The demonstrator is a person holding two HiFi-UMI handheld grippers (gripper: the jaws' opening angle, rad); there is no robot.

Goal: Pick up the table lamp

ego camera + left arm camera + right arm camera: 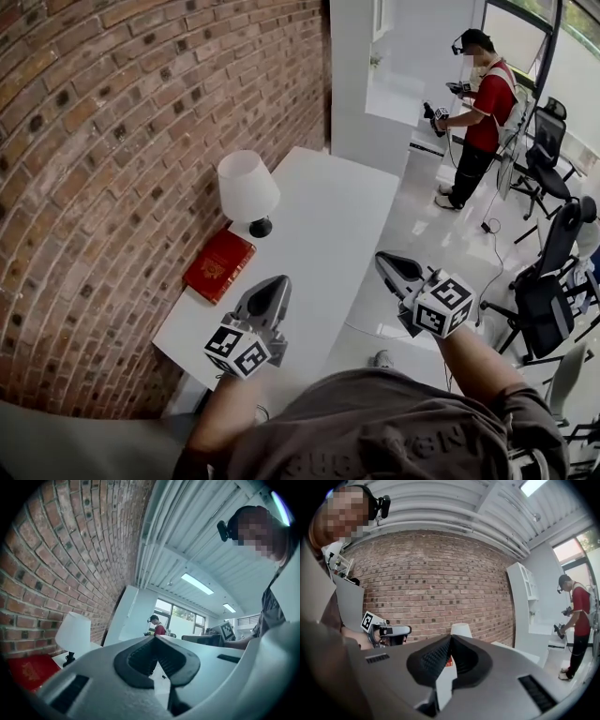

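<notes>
Head view: table lamp (247, 190) stands by table (328, 234) edge

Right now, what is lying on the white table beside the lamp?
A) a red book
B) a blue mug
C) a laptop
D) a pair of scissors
A: a red book lies flat on the white table, close beside the base of the table lamp.
</notes>
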